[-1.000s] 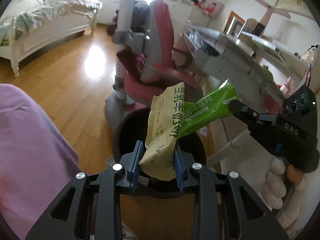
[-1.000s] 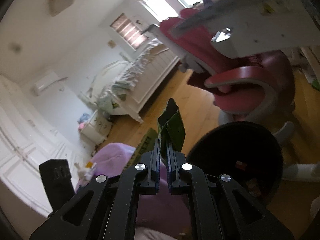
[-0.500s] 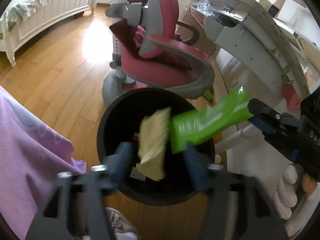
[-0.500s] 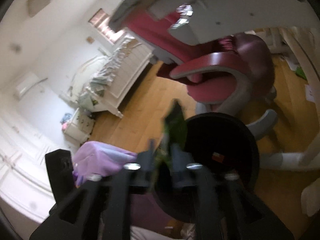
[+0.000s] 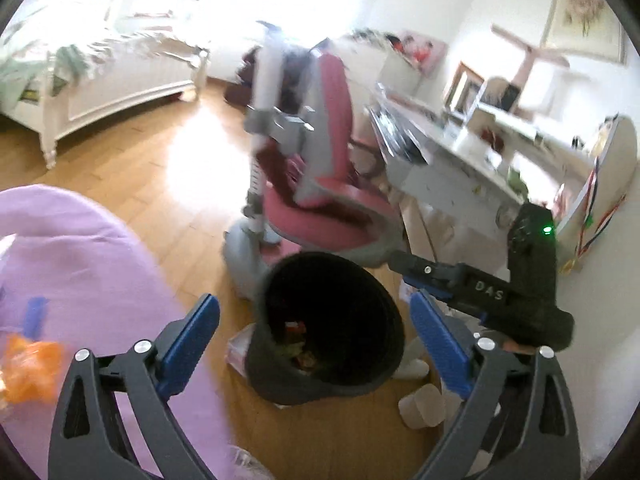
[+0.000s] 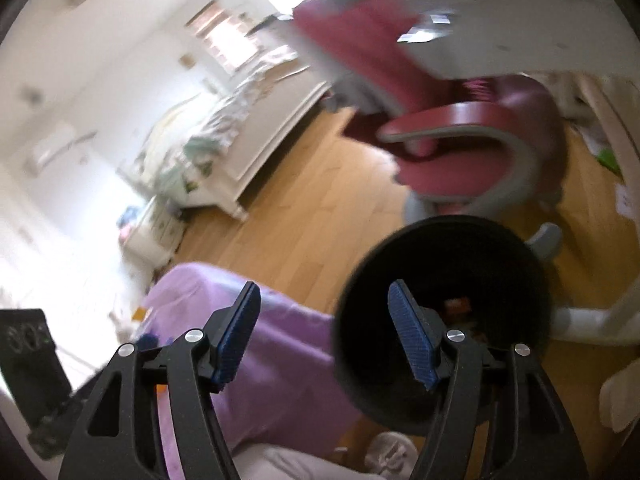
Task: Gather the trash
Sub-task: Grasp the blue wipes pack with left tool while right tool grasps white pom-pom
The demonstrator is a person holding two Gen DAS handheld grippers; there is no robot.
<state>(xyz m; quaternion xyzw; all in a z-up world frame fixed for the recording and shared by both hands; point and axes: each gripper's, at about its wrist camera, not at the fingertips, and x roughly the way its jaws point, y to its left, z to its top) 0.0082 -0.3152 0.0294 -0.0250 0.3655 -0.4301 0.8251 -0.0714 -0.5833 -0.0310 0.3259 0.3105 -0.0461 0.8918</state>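
Observation:
A black trash bin [image 5: 340, 300] stands on the wood floor in front of me, with wrappers lying in its bottom [image 5: 298, 350]. My left gripper [image 5: 316, 316] is open and empty, held just above the bin's near rim. My right gripper [image 6: 324, 316] is open and empty too, beside and above the bin [image 6: 452, 256]. The right gripper also shows in the left wrist view [image 5: 416, 276], at the bin's right rim. An orange wrapper [image 5: 28, 364] lies on the purple cloth at the left.
A purple cloth [image 5: 80, 264] covers a surface at the left. A pink swivel chair [image 5: 320, 184] stands behind the bin, a white desk [image 5: 452, 160] to its right, a white bed [image 5: 100, 76] at the far left. White cups [image 5: 422, 400] lie on the floor by the bin.
Both grippers opened. The yellow packet fell from the left and the green wrapper from the right into the bin. Both cameras have tilted up and back.

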